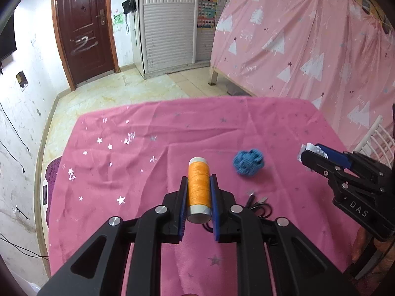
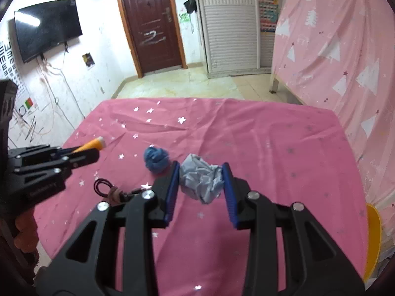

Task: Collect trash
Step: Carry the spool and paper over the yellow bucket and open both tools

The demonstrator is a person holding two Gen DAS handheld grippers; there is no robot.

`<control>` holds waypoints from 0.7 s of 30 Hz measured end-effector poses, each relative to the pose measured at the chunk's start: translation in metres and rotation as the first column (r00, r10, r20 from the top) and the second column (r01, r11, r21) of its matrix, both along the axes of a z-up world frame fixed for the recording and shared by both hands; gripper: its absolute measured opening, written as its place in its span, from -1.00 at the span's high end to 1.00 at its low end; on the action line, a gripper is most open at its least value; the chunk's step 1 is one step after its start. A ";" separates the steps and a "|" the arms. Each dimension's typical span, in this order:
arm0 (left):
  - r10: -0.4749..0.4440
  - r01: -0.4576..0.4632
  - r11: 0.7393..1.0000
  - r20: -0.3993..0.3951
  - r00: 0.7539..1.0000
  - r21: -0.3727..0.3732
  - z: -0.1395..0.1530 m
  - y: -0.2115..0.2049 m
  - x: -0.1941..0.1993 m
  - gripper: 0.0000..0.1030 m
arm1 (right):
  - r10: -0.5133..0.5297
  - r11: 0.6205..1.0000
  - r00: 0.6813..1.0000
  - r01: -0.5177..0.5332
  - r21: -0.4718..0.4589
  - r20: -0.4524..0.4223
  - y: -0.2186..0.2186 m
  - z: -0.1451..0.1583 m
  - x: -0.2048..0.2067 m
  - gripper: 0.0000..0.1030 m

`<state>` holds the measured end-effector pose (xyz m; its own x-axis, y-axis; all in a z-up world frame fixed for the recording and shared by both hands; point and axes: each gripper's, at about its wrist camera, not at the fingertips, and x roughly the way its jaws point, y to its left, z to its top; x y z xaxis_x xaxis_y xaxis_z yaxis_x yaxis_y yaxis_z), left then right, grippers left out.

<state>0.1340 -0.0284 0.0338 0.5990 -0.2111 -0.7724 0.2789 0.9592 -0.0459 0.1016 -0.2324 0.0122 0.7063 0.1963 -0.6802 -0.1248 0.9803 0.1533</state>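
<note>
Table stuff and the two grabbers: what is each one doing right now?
Left gripper: shut on the orange thread spool.
Right gripper: shut on the crumpled paper ball.
Blue yarn ball: lying loose on the pink tablecloth.
Black cable: coiled on the cloth.
Door: closed.
TV: screen dark.

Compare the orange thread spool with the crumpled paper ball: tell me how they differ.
The thread spool is a smooth, neat orange cylinder; the paper ball is a pale, creased, irregular lump. The spool is in the left gripper, the paper ball in the right gripper. The spool needs only a narrow grip, while the bulkier paper ball keeps its gripper wider. Shared: each is clamped between blue pads above the pink tablecloth.
</note>
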 end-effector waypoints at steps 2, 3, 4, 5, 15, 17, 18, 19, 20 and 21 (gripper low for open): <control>-0.006 0.006 1.000 0.014 1.000 -0.002 0.008 -0.002 -0.003 0.80 | -0.013 1.000 1.000 0.012 0.015 0.013 -0.009 0.003 -0.003 0.37; -0.009 0.009 1.000 0.019 1.000 -0.002 0.011 -0.004 -0.004 0.80 | -0.021 1.000 1.000 0.020 0.022 0.020 -0.014 0.005 -0.006 0.37; -0.012 0.012 1.000 0.025 1.000 0.000 0.014 -0.007 -0.006 0.80 | -0.028 0.999 0.999 0.027 0.028 0.026 -0.018 0.006 -0.008 0.37; -0.017 0.016 1.000 0.034 0.999 0.003 0.018 -0.011 -0.009 0.80 | -0.032 0.999 0.999 0.031 0.034 0.029 -0.021 0.006 -0.010 0.37; -0.087 0.085 0.996 0.066 0.994 0.026 0.033 -0.058 -0.026 0.80 | -0.108 0.991 0.992 0.102 0.091 0.071 -0.069 0.011 -0.036 0.37; -0.108 0.106 0.994 0.070 0.992 0.031 0.035 -0.072 -0.031 0.80 | -0.128 0.988 0.989 0.120 0.100 0.078 -0.079 0.011 -0.042 0.37; -0.119 0.117 0.993 0.072 0.990 0.033 0.036 -0.079 -0.033 0.80 | -0.140 0.986 0.987 0.131 0.106 0.081 -0.085 0.011 -0.046 0.37; -0.128 0.126 0.991 0.073 0.989 0.036 0.036 -0.084 -0.035 0.80 | -0.152 0.984 0.985 0.142 0.111 0.084 -0.092 0.011 -0.048 0.37; -0.142 0.140 0.989 0.075 0.987 0.038 0.037 -0.093 -0.038 0.80 | -0.161 0.982 0.983 0.150 0.114 0.085 -0.096 0.011 -0.050 0.37; -0.151 0.149 0.988 0.075 0.986 0.040 0.038 -0.099 -0.040 0.80 | -0.177 0.979 0.980 0.166 0.121 0.088 -0.105 0.010 -0.054 0.37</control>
